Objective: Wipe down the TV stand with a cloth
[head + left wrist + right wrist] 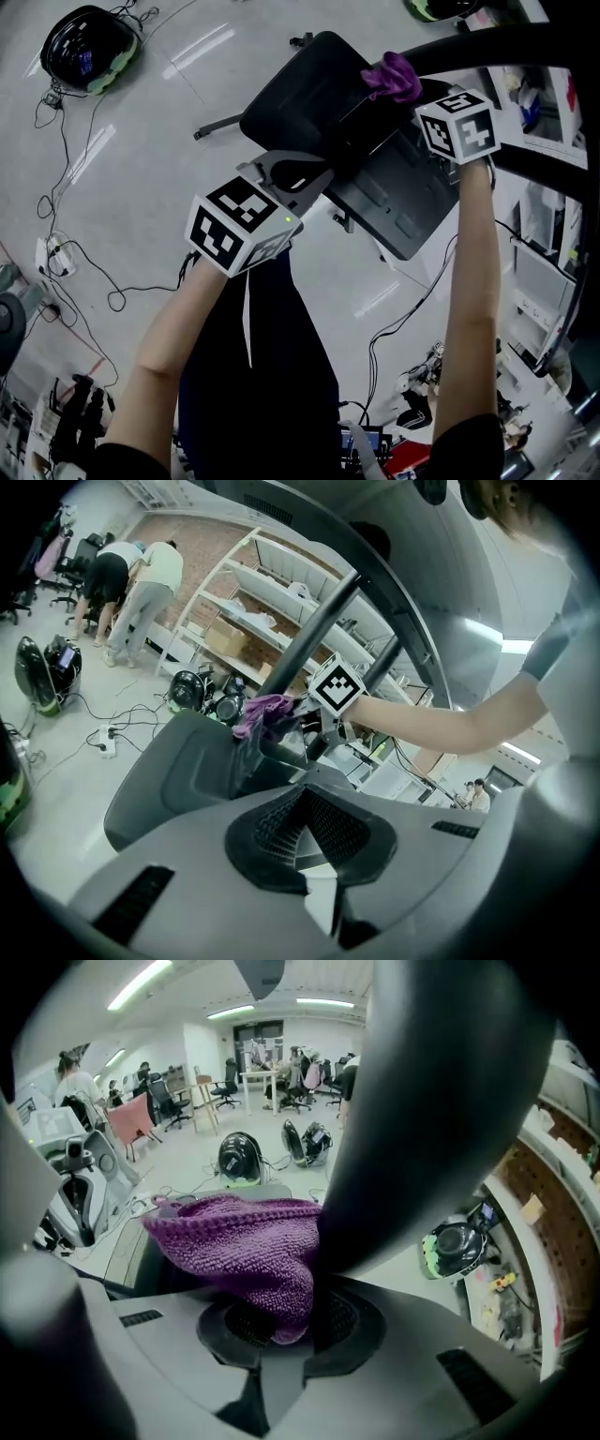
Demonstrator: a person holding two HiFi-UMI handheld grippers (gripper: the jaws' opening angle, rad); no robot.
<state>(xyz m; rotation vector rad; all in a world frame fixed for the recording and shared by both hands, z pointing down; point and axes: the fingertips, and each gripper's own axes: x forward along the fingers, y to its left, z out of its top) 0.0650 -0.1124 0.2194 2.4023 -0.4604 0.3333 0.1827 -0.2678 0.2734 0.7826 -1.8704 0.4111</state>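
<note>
Wiping looks under way: the right gripper (pixel 281 1321) pinches the purple cloth (pixel 239 1241) against the dark post (pixel 422 1101) of the TV stand (pixel 309 94), while the left gripper (pixel 305 832) sits closed and empty short of that post, so next I'd expect a slide along it

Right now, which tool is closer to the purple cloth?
The right one. The right tool has its jaws shut on the purple cloth, right against the black pole. The left tool sits apart from the cloth, lower and to the left, holding nothing.
</note>
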